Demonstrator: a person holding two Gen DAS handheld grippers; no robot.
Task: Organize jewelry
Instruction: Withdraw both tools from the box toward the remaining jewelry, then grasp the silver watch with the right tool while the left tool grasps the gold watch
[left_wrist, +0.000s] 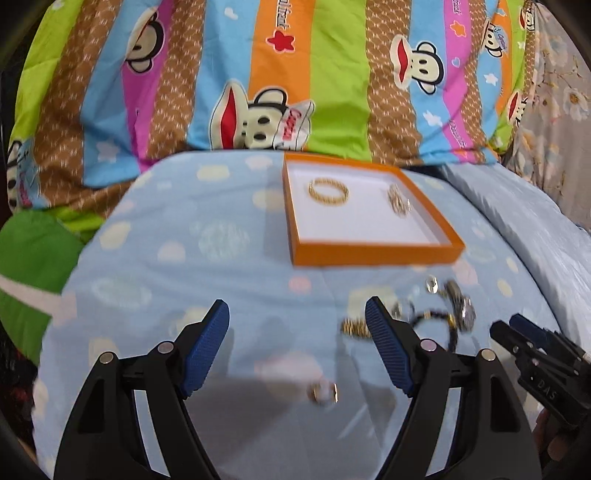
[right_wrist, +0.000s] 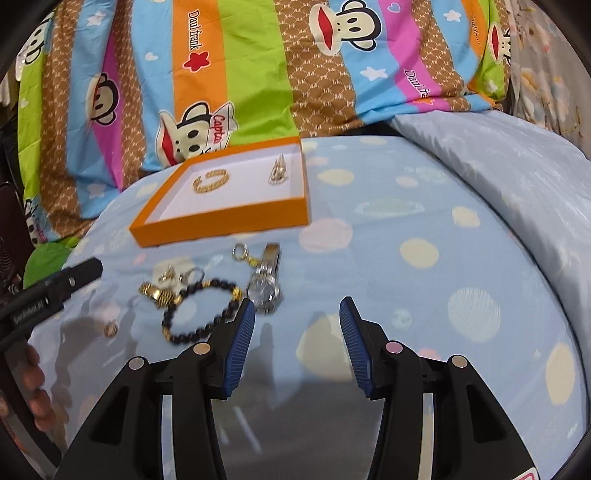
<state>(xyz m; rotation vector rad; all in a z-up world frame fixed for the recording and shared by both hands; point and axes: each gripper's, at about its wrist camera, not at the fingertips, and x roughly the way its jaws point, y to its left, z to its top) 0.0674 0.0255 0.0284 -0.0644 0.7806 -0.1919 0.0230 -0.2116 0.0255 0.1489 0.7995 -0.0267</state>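
Note:
An orange tray (left_wrist: 373, 254) (right_wrist: 218, 227) with a white floor lies on the blue bed sheet. It holds a gold bracelet (left_wrist: 328, 191) (right_wrist: 210, 181) and a small gold piece (left_wrist: 399, 199) (right_wrist: 277, 172). In front of it lie a black bead bracelet (right_wrist: 199, 314) (left_wrist: 443, 321), a silver watch (right_wrist: 264, 284) (left_wrist: 461, 306), a gold chain piece (right_wrist: 159, 293) (left_wrist: 354, 328), earrings (right_wrist: 242, 253) and a small ring (right_wrist: 110, 329) (left_wrist: 324, 392). My left gripper (left_wrist: 297, 350) is open above the ring. My right gripper (right_wrist: 297, 345) is open, right of the watch.
A striped monkey-print quilt (left_wrist: 258, 74) (right_wrist: 258, 74) is bunched behind the tray. A folded pale blue cover (right_wrist: 498, 158) lies at the right. The dotted blue sheet (right_wrist: 424, 258) stretches right of the jewelry.

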